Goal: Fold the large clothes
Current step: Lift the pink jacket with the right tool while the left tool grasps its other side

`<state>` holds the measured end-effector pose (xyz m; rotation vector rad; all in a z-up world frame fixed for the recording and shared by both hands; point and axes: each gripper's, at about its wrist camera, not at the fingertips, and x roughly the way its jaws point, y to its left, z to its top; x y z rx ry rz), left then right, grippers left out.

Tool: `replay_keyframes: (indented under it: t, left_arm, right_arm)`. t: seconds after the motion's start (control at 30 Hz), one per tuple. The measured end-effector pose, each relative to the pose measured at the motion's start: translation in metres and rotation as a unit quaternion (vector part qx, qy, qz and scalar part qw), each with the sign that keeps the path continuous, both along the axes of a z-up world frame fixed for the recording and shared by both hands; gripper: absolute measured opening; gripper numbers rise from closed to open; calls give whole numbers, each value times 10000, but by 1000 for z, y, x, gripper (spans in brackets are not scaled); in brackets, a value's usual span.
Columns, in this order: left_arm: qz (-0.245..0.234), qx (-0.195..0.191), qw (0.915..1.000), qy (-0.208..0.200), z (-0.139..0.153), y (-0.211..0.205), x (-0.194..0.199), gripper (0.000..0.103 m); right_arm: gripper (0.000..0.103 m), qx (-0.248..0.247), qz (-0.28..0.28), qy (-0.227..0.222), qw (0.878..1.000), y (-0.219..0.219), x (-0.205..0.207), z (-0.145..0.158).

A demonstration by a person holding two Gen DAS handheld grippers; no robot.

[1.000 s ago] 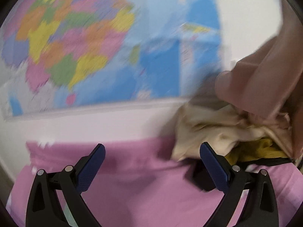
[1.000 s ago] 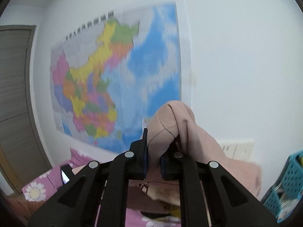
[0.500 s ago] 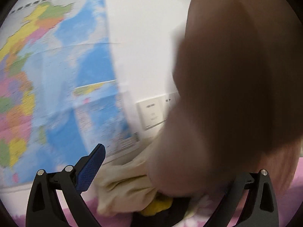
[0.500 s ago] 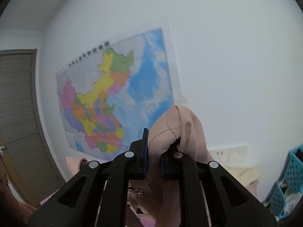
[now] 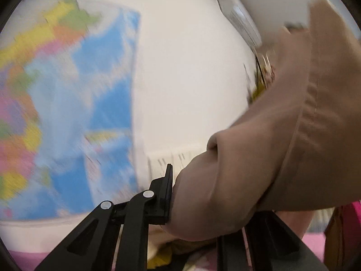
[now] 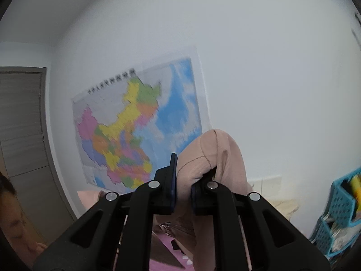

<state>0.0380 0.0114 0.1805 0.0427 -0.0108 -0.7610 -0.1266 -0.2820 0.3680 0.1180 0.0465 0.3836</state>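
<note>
A large dusty-pink garment hangs in the air between both grippers. My left gripper is shut on a thick fold of it; the cloth covers the right finger and fills the right half of the left wrist view. My right gripper is shut on another bunched edge of the same pink garment, held high so the cloth droops down past the fingers. Both point up at the white wall.
A coloured wall map hangs on the white wall, also in the left wrist view. A grey door is at left. Blue baskets stand at right. Cream and yellow clothes lie on the pink sheet below.
My left gripper was open over the bed, swung right to the hanging pink garment and has closed on it. My right gripper has lifted the garment higher.
</note>
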Motion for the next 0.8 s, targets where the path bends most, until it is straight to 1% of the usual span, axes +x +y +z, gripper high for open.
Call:
replay_keyframes:
  t: [0.1,0.13,0.2,0.23,0.3,0.33,0.4,0.47,0.5,0.53,0.6,0.63,0.67,0.7,0.77,0.8]
  left_arm:
    - [332,-268,9989,-175,47,30,-31,15]
    - [471,-368,9980,-199,66,46,-44,16]
    - [698,-447,9962,-275,87,71,-66,19]
    - [900,-397,9946,-333,102,82,-85,19]
    - [1159,-288,9917,-470,113,99,-125,19]
    - [1363,-162,9889,-572,112,111,-151,19]
    - [1620,17,9843,-697,119,121,-177,19]
    - [1896,237,9791,-696,125,134,-201,19]
    - [2001,289,9771,-659,123,142,-215,19]
    - [2157,359,9743,-545,123,151,-229,19]
    - [2425,479,9683,-363,126,153,-226,19]
    - [2632,632,9624,-220,119,155,-223,19]
    - [2766,730,9581,-110,112,158,-211,20]
    - [2967,860,9509,182,101,161,-192,20]
    - [3111,971,9422,777,82,172,-151,20]
    - [3239,1017,9339,1120,68,179,-125,20]
  right_arm:
    - [10,-164,-126,-214,9996,9,-39,18]
    - [10,-173,-138,-217,9995,11,-50,20]
    - [11,-170,-72,-190,9996,14,-69,19]
    - [11,-146,13,-163,9998,16,-76,16]
    - [11,-45,232,-89,9997,20,-86,7]
    - [11,46,386,-26,9992,21,-90,1]
    - [11,172,746,73,9970,26,-98,-9]
    - [11,284,1023,181,9942,32,-101,-17]
    - [11,292,1208,229,9920,38,-103,-22]
    - [11,232,1353,272,9902,46,-102,-29]
    - [11,254,1591,524,9855,58,-84,-42]
    - [11,265,1655,710,9833,65,-68,-50]
    - [11,330,1737,917,9800,71,-50,-59]
    - [11,415,1824,1214,9748,78,-24,-72]
    - [11,496,1889,1754,9649,92,28,-100]
    - [12,590,1916,2096,9570,100,60,-120]
